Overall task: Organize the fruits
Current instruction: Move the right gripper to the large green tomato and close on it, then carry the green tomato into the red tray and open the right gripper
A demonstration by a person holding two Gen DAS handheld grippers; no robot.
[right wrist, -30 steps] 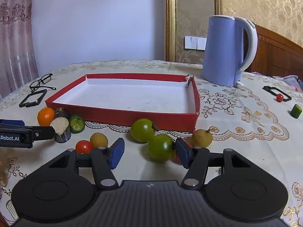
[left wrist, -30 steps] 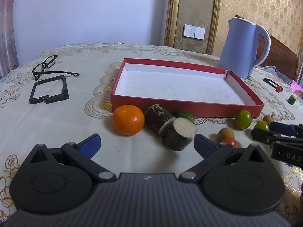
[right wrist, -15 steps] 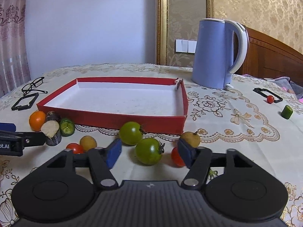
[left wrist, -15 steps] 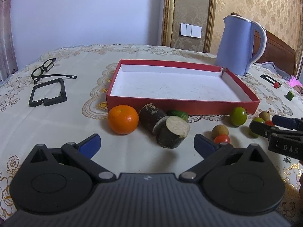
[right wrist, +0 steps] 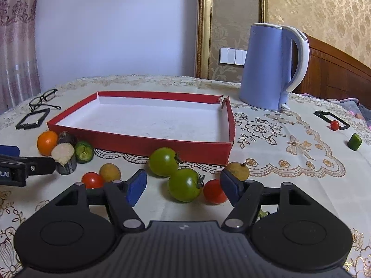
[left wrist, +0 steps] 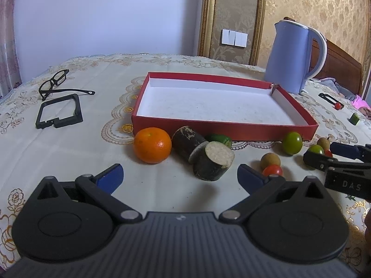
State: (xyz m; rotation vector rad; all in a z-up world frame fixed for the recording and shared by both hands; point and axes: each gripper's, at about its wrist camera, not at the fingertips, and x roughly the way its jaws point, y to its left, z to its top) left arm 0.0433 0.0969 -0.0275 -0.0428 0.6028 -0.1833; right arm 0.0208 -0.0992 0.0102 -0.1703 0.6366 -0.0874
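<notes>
Fingers, left gripper (left wrist: 178,176): blue pads standing wide apart, released, gripping nothing; hovering over bare tablecloth just short of the cut dark stub.
Fingers, right gripper (right wrist: 183,185): pads spread, released; a green tomato (right wrist: 184,184) and a red cherry tomato (right wrist: 214,191) are lying between them, untouched by either pad.
Glasses (left wrist: 54,83): lying folded open at far left, well apart from the fruit.
Black frame piece (left wrist: 59,111): lying just beside the glasses, nearer the viewer.
Orange (left wrist: 152,144): sitting on the cloth before the tray's near left corner.
Dark stubs (left wrist: 213,161): two cut cylinders with pale ends, lying touching each other, just right of the orange.
Green cut piece (left wrist: 220,139): resting behind the stubs, close against the tray wall.
Red tray (left wrist: 222,128): lying open in mid-table, white floor showing.
Small yellow fruit (left wrist: 270,159): sitting beside a second red cherry tomato (left wrist: 272,170), right of the stubs.
Second green tomato (right wrist: 163,161): sitting near the tray's front wall.
Brownish fruit (right wrist: 238,169): sitting by the tray's near right corner.
Blue kettle (right wrist: 271,67): standing upright behind the tray's far right corner.
Far right: another cherry tomato (right wrist: 334,125) lying against a black frame, a green chunk (right wrist: 354,141) lying nearby.
</notes>
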